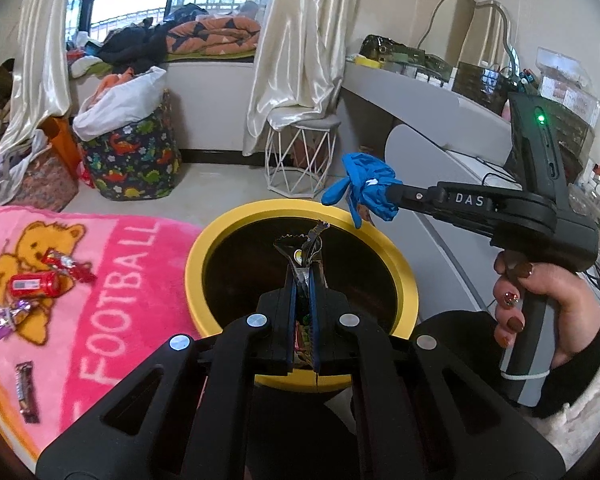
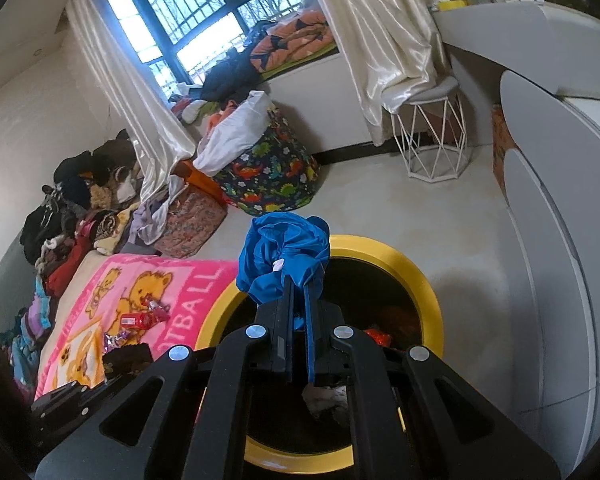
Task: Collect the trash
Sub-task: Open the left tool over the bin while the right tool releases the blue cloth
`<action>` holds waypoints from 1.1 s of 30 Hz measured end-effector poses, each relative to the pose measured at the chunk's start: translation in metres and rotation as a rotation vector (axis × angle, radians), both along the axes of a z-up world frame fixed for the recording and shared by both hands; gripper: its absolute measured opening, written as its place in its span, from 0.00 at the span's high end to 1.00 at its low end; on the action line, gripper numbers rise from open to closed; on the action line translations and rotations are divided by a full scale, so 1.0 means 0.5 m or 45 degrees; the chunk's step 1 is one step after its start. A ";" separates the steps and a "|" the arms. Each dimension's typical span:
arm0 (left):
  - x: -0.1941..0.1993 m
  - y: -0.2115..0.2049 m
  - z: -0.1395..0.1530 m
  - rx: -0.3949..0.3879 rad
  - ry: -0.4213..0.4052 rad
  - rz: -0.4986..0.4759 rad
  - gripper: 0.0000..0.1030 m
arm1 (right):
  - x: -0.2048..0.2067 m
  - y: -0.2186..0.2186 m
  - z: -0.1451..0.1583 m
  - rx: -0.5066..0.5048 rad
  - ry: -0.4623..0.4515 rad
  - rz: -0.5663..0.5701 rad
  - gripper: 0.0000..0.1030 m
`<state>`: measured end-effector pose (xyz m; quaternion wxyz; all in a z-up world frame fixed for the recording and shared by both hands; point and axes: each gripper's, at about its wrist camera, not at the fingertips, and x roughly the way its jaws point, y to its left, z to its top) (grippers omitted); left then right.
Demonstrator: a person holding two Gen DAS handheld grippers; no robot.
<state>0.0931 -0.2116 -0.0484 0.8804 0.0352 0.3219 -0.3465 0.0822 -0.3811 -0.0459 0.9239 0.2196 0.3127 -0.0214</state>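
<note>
A yellow-rimmed bin [image 1: 208,248] with a dark inside stands on the floor beside the bed; it also shows in the right wrist view [image 2: 420,280]. My left gripper [image 1: 305,276] is shut on a silvery snack wrapper [image 1: 312,246] and holds it over the bin's opening. My right gripper [image 2: 298,292] is shut on a crumpled blue glove [image 2: 284,252] above the bin's near-left rim; the glove also shows in the left wrist view [image 1: 366,188]. On the pink blanket [image 1: 112,280] lie a small red can [image 1: 34,284], red [image 1: 70,266] and purple [image 1: 8,314] candy wrappers and a dark bar wrapper [image 1: 26,392].
A dinosaur-print laundry bag [image 1: 134,156] and a white wire stool [image 1: 300,160] stand on the floor by the window. A grey desk [image 1: 440,120] with clutter runs along the right. Clothes are piled at the left wall [image 2: 68,224]. Some trash lies inside the bin [image 2: 380,338].
</note>
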 end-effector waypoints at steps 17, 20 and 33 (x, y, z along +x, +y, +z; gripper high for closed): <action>0.079 -0.054 -0.052 0.070 0.098 -0.010 0.98 | 0.017 -0.014 -0.032 0.032 0.072 0.004 0.94; 0.102 -0.057 -0.061 0.066 0.130 0.015 0.84 | 0.021 -0.021 -0.037 0.050 0.080 -0.017 0.89; 0.080 -0.006 -0.036 0.061 0.065 0.144 0.11 | 0.016 -0.014 -0.025 0.024 0.034 -0.059 0.45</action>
